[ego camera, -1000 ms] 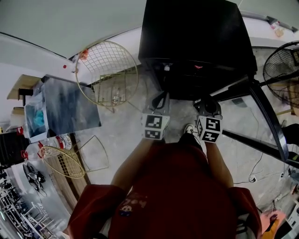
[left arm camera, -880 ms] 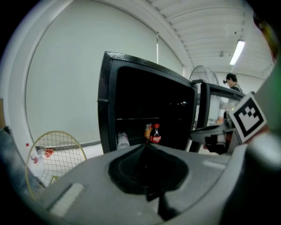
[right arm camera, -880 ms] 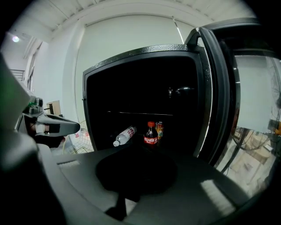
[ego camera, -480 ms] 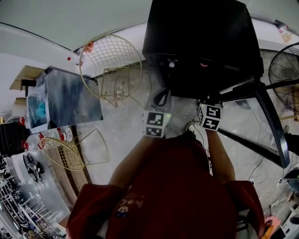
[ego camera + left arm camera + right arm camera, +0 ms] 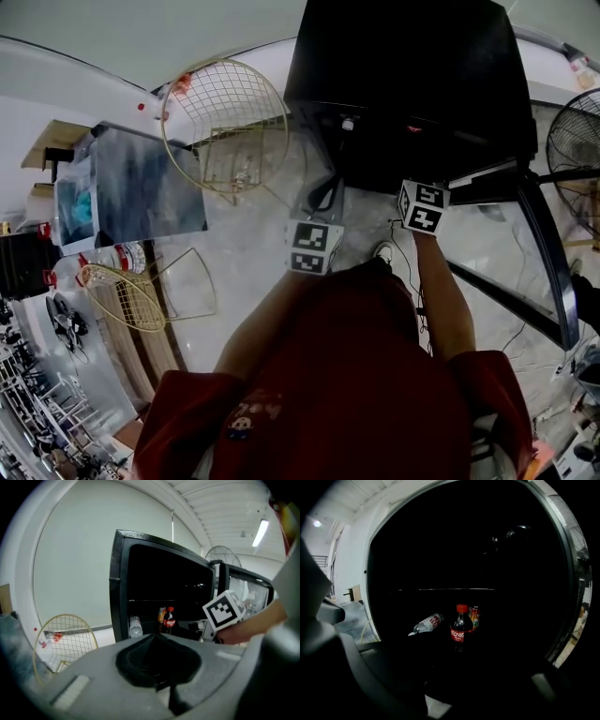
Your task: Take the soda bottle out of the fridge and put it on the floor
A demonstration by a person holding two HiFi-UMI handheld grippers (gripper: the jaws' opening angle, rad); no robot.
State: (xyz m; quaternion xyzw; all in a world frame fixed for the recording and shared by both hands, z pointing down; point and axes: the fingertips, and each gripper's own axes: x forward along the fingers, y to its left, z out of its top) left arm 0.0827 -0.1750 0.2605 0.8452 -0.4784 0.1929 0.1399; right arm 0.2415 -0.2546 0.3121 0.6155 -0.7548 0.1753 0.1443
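The soda bottle, dark with a red cap and red label, stands upright on a shelf inside the open black fridge. It also shows in the left gripper view as the soda bottle. My right gripper points into the fridge just short of the bottle. Its jaws are opening and nothing is between them. My left gripper hangs back over the floor in front of the fridge. Its jaws are together and empty.
An orange can stands right behind the soda bottle, and a clear bottle lies to its left. The glass fridge door swings open on the right. A gold wire basket and a fan flank the fridge.
My right gripper has moved forward to the fridge opening, away from the person's body. The left gripper has stayed about where it was.
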